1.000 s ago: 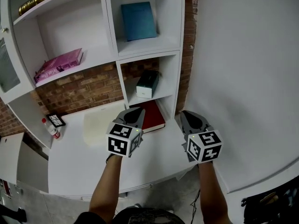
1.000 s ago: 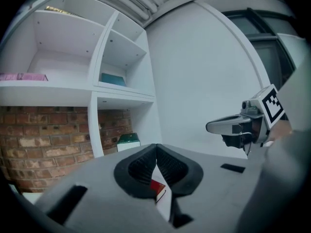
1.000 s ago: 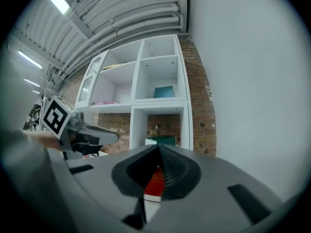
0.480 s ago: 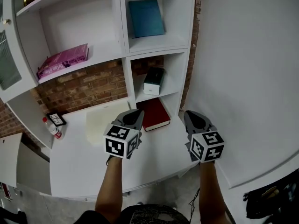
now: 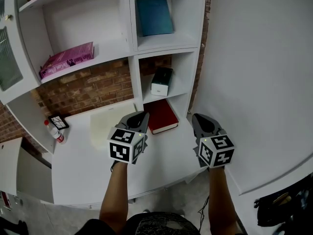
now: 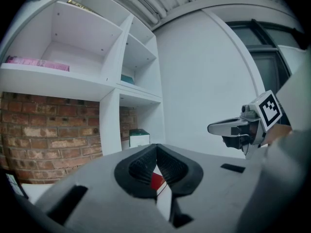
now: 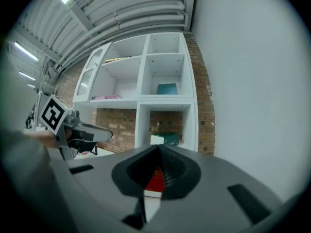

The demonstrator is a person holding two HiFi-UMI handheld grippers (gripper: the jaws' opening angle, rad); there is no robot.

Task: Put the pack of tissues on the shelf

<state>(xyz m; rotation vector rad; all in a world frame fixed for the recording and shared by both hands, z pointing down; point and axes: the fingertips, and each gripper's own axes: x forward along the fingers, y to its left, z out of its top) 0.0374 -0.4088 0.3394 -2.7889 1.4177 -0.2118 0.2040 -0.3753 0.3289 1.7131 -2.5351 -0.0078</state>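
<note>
Both clenched on nothing: left gripper, right gripper. Already up in the shelf cubby, apparently, green-and-white pack of tissues. Probably light and squashy; best pinched gently across the short sides.

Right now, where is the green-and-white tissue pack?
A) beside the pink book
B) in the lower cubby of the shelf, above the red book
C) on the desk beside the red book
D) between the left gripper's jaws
B: the green-and-white tissue pack lies in the lower cubby of the shelf, with the red book below it.
</note>
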